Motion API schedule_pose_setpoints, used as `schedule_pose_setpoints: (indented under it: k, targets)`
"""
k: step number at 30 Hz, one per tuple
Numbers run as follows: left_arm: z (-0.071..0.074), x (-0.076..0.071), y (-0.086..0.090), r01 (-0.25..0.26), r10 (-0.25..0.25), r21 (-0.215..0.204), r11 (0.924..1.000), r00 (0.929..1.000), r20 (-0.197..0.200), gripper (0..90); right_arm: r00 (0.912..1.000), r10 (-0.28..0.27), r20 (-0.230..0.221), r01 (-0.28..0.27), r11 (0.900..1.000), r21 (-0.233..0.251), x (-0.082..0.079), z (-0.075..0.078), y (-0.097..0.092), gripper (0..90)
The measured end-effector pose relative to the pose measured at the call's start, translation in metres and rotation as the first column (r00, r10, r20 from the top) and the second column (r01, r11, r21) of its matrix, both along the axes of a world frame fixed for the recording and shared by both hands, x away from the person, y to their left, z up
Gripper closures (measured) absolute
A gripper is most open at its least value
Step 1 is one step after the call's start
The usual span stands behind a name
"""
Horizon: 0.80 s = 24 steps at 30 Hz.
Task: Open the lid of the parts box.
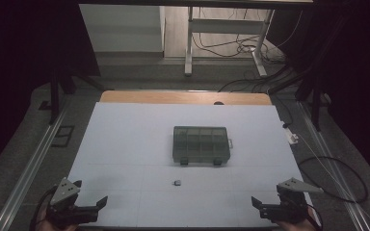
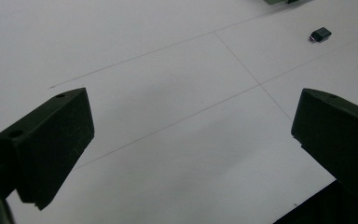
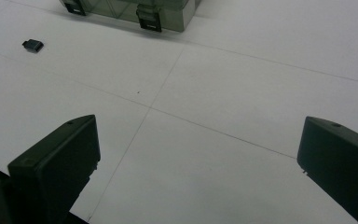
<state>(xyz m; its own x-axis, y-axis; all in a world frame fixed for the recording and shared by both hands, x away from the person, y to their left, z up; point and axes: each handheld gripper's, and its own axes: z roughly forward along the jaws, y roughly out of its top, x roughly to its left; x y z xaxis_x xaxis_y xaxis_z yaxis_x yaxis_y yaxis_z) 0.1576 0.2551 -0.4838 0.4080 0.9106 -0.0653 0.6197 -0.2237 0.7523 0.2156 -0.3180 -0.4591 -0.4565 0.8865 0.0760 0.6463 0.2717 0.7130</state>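
Seen from above in dim light: a white surface (image 1: pixel 125 144) marked with thin grid lines, a strip of wood showing along its far edge. Near the middle, a closed smoky-green compartment box (image 1: pixel 200 144) with two dark latches on its near side and a small tab on its right end. Just in front of it, apart from the latches, a small dark block (image 1: pixel 177 182), lying alone on bare white. At the near left corner, the left gripper (image 1: pixel 94 204), jaws spread wide and holding nothing, aimed inward across the surface. At the near right corner, the right gripper (image 1: pixel 262 206), likewise wide open and empty, a grey three-cornered plate on top. Nothing lying between either gripper and the small block. Beyond the surface, a grey floor with metal rails at both sides, white desk legs and tangled black cables (image 1: pixel 250 48), and a looping cable at the right.
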Motion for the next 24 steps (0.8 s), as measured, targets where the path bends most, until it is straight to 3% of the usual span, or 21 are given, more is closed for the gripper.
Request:
schedule_pose_setpoints:
  k: [24]
  targets:
    - [-0.0002, 0.0046, 0.0024, 0.007, -0.007, -0.027, 0.9996, 0.9997, -0.024, 0.0, 0.9995, 0.012, -0.027, -0.012, 0.9999, 0.001, 0.0016, -0.0011, -0.0003, 0.0]
